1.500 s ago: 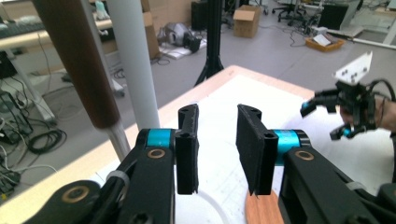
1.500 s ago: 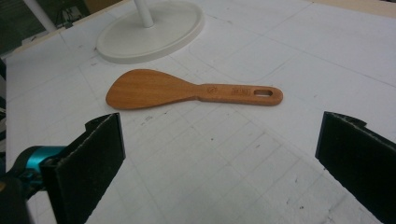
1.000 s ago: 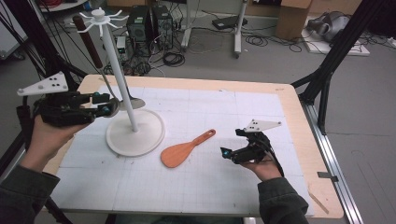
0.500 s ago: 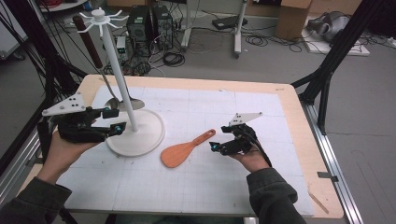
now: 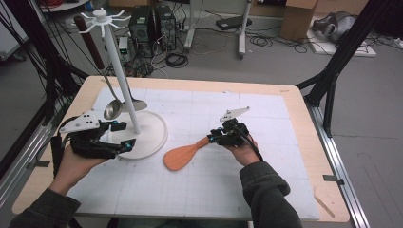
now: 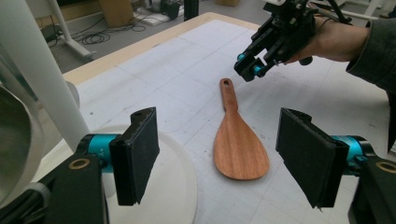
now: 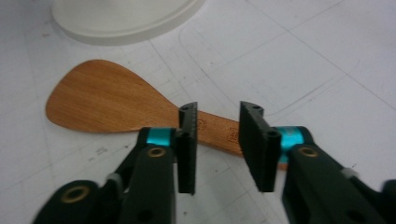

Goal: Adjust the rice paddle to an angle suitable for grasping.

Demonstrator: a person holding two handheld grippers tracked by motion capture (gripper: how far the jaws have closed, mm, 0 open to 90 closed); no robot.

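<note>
The white stand (image 5: pixel 142 135) carries a ladle (image 5: pixel 112 107) hanging by its pole. The wooden spatula (image 5: pixel 183 154) lies flat on the mat beside the stand's base. The right gripper (image 5: pixel 215 139) straddles its handle, jaws narrowly apart, just closing, not yet pressing. The left gripper (image 5: pixel 122 135) hovers over the base, jaws apart and just widening, empty.

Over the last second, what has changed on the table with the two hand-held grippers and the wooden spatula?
The right hand-held gripper slid left to the wooden spatula; its jaws have just been closing around the handle, a gap still showing, not yet clamped. The left hand-held gripper dropped beside the white stand, its jaws opening with nothing between them. The spatula, stand and hanging ladle stayed put.
</note>
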